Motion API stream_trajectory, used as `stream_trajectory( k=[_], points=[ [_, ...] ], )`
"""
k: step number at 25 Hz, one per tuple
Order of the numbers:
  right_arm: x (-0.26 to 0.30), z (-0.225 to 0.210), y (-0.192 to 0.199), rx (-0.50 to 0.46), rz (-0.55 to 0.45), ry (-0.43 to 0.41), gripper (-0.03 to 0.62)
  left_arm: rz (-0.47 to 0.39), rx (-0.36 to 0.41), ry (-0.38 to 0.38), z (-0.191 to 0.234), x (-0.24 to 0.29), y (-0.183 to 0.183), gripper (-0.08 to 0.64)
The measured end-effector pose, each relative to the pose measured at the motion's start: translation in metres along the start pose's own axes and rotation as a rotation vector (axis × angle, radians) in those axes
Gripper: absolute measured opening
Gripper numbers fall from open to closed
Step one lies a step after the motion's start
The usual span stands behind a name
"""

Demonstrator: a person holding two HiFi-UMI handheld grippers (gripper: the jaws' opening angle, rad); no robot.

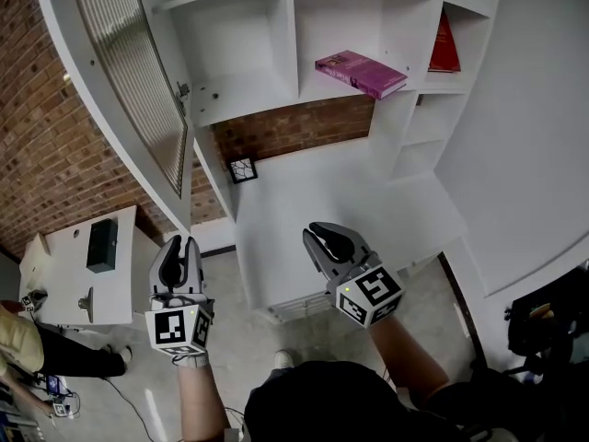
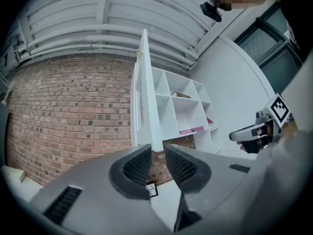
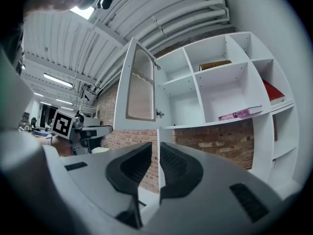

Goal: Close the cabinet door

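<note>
While the door (image 1: 129,72) stands swung wide out from the upper left compartment of the cabinet (image 1: 293,35), ribbed pane showing, I hold both claws low in front of the unit. My left gripper (image 2: 157,155) sits just below the door's lower edge without touching it, jaws a modest way apart with nothing between them. My right gripper (image 3: 155,153) hovers further right, jaws parted by a narrow slit, empty. A pink book (image 1: 361,72) lies on a middle shelf; a red book (image 1: 444,44) leans beyond.
</note>
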State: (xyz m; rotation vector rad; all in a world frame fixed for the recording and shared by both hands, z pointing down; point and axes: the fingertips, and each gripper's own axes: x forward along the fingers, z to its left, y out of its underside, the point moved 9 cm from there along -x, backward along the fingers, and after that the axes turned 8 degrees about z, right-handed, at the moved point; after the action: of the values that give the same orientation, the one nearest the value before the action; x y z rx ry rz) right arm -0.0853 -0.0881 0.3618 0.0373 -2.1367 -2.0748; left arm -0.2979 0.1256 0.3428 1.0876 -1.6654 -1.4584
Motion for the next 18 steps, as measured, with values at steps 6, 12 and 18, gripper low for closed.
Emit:
stream_trajectory(
  k=[6,12,18],
  points=[
    [-0.001,-0.004,-0.001,-0.001,-0.003,0.022,0.051,-0.010,0.008,0.013,0.001,0.011,-0.003,0.078],
    [-0.001,-0.005,-0.002,0.000,-0.009,0.035,0.051,-0.017,0.017,0.027,0.003,0.017,-0.009,0.080],
    [0.001,-0.011,0.001,0.005,-0.004,0.037,0.051,-0.034,0.007,0.059,-0.005,0.022,-0.009,0.080]
  ],
)
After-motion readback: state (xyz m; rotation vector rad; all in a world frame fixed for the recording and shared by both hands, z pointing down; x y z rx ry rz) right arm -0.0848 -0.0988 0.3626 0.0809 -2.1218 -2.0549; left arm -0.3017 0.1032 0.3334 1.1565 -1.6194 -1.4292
